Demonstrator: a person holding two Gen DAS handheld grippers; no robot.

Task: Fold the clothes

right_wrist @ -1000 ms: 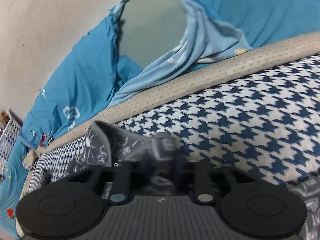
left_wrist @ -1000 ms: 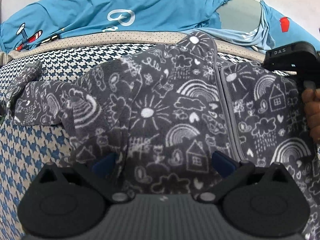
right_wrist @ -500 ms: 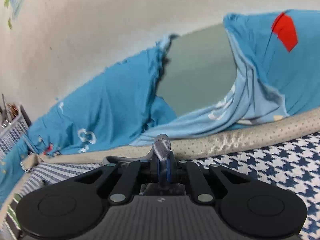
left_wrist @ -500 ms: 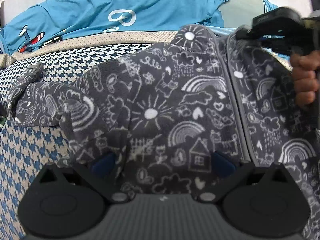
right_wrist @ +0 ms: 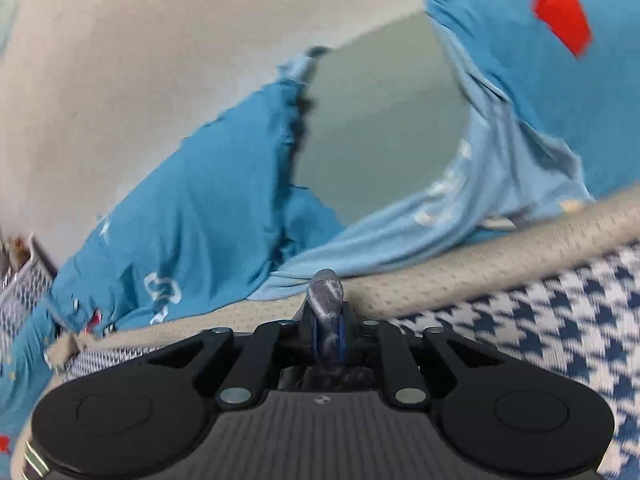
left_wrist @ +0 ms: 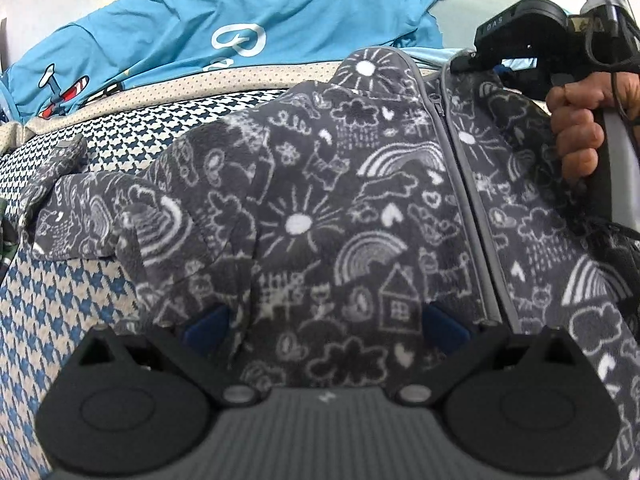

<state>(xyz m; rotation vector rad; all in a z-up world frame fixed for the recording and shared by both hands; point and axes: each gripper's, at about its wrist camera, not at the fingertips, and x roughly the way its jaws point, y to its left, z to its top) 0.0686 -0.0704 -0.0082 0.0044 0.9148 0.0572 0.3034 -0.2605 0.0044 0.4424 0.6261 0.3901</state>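
One grey doodle-print jacket is spread across the frame's middle on the houndstooth bed, straddled by the left tool's parted fingers, its collar pinched at upper right by the right tool, whose grip is loosening.

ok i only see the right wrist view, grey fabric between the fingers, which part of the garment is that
Observer: The top edge of the fleece jacket, beside its zipper; the right gripper has it, fingers easing open with that fabric between them.
Operator: left one holding anything
Observer: No, the left gripper is open, fingers wide apart, jacket fabric lying between them.
Operator: sleeve folded in yet
Observer: No, one sleeve lies spread sideways on the houndstooth cover.
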